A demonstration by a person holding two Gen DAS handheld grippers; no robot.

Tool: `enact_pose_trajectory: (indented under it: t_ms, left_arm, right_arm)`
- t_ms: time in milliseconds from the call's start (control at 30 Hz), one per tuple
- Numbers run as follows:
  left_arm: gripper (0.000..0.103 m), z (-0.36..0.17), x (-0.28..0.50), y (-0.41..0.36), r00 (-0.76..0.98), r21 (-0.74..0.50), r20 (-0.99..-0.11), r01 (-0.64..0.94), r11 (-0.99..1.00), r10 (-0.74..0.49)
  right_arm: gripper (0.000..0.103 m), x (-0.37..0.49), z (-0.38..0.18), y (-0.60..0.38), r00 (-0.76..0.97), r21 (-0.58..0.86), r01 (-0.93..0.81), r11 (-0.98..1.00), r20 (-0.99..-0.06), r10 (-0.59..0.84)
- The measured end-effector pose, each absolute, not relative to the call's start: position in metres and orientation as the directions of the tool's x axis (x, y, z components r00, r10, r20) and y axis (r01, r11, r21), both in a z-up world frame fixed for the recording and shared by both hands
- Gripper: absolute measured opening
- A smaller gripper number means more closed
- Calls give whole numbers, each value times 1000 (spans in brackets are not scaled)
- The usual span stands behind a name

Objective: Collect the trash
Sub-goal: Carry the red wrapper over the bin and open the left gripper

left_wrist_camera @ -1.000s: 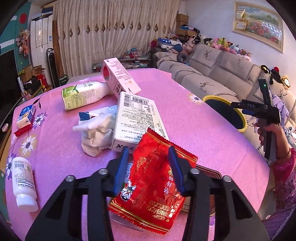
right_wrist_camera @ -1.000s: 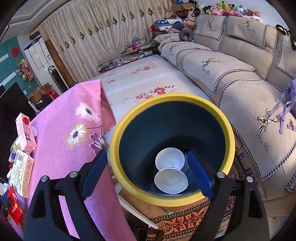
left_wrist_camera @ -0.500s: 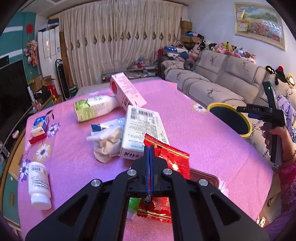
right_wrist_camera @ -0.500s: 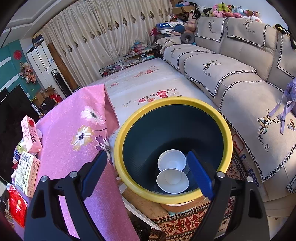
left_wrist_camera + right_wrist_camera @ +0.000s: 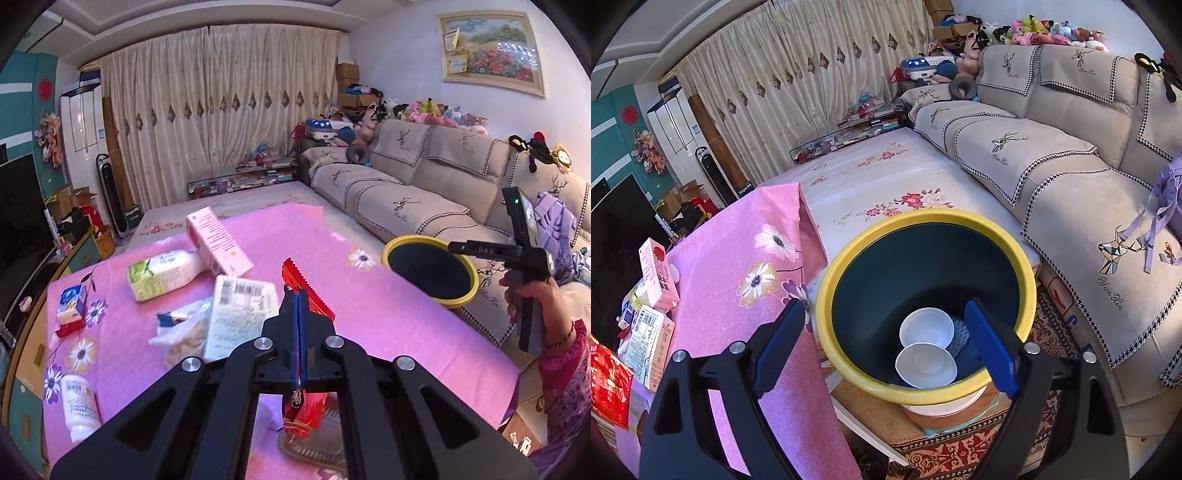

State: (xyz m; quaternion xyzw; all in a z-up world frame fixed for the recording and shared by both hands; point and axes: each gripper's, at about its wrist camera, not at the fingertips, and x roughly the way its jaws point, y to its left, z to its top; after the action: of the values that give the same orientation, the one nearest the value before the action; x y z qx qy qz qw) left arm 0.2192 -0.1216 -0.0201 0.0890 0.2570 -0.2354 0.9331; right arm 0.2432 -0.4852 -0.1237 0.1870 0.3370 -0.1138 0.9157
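My left gripper [image 5: 298, 295] is shut on a red snack wrapper [image 5: 301, 411] and holds it above the pink tablecloth [image 5: 388, 332]; the wrapper also shows in the right wrist view [image 5: 607, 384]. The yellow-rimmed dark bin [image 5: 430, 271] stands off the table's right edge. My right gripper [image 5: 882, 347] is open and empty, hovering over the bin [image 5: 923, 225], which holds two white bowls [image 5: 925, 363]. On the table lie a white barcode box [image 5: 240, 317], a pink carton [image 5: 218, 243], a green-and-white bottle [image 5: 162, 269], crumpled tissue [image 5: 183, 338] and a white pill bottle [image 5: 79, 406].
A beige sofa [image 5: 424, 192] runs along the right behind the bin. A small blue-and-red box [image 5: 70, 306] lies at the table's left edge. A white floral-covered surface [image 5: 871, 184] lies beyond the pink cloth. A patterned rug [image 5: 945, 454] is under the bin.
My left gripper closed on the red wrapper and lifted it off the table. My right gripper stayed open over the bin, shifting only slightly.
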Motion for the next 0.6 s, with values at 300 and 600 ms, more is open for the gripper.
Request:
enact_pose_trajectory:
  t_ms: [300, 600]
  left_arm:
    - [1, -7, 244, -189, 715, 43, -514, 573, 818, -474]
    - [1, -8, 274, -302, 634, 31, -537, 674, 738, -557]
  right_arm:
    - [84, 228, -125, -516, 754, 270, 369, 890, -647, -116]
    - [84, 201, -130, -561, 746, 275, 439, 856, -642, -177]
